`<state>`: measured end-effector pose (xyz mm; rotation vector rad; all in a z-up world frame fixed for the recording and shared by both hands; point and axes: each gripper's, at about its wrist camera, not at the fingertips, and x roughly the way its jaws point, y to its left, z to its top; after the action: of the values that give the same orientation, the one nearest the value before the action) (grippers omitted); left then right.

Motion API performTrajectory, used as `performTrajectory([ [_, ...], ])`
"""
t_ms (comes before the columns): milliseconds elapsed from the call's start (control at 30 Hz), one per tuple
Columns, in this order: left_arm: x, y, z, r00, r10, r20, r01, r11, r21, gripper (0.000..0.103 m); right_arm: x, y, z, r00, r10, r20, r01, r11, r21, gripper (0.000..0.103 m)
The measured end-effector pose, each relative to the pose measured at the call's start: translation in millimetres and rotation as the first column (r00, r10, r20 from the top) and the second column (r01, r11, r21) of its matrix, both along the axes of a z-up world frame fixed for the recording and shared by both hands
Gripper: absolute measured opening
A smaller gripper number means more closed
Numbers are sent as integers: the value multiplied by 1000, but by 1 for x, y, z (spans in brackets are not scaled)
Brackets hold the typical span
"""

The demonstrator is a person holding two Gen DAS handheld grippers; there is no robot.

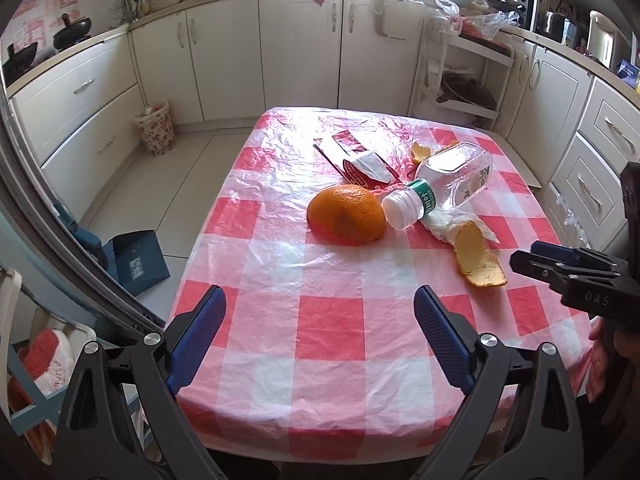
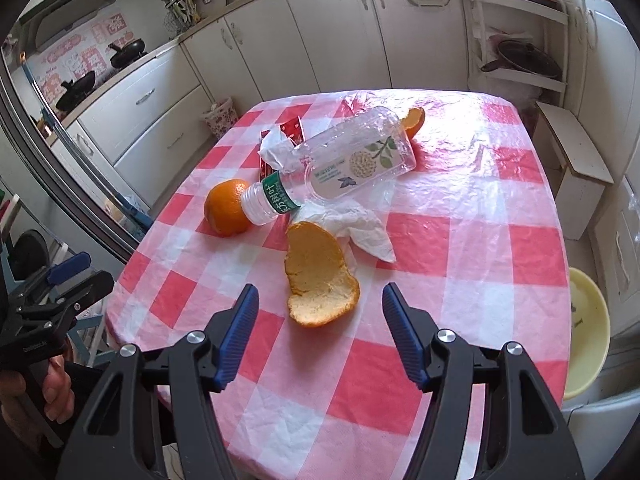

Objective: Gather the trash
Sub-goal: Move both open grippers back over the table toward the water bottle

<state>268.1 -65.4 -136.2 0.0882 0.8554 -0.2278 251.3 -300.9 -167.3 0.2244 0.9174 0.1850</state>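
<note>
On the red-and-white checked table [image 1: 320, 360] lie an orange half [image 1: 347, 214], a clear plastic bottle [image 1: 444, 184] on its side, a crumpled tissue [image 1: 440, 222], a red wrapper [image 1: 352, 152] and two orange peels. My left gripper [image 1: 320, 294] is open over the near table edge with nothing between its fingers. In the right wrist view, my right gripper [image 2: 320, 290] is open just short of the large peel [image 2: 318, 276], its pads not touching it. Behind the peel are the tissue [image 2: 360, 228], the bottle [image 2: 344, 160], the orange half [image 2: 225, 206] and the small peel [image 2: 414, 120].
A floral waste basket [image 1: 155, 128] stands on the floor by the cabinets, left of the table. A blue box [image 1: 138, 262] lies on the floor nearer. A yellow basin [image 2: 586, 332] sits right of the table. The right gripper's body [image 1: 560, 268] reaches in at the table's right side.
</note>
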Motion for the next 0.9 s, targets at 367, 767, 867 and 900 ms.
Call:
performTrajectory([
  [367, 9, -7, -7, 999, -23, -24, 24, 1000, 15, 91, 36, 13, -36, 993, 62, -102, -63, 998, -2, 43],
  [767, 0, -17, -9, 999, -43, 19, 41, 992, 118, 91, 34, 17, -37, 993, 68, -100, -73, 996, -47, 53],
  [867, -4, -20, -8, 998, -52, 42, 45, 987, 154, 91, 31, 18, -38, 993, 75, -95, -81, 995, -64, 29],
  [900, -5, -22, -8, 997, -56, 49, 47, 985, 166, 91, 29, 17, -38, 993, 76, -93, -83, 995, -64, 24],
])
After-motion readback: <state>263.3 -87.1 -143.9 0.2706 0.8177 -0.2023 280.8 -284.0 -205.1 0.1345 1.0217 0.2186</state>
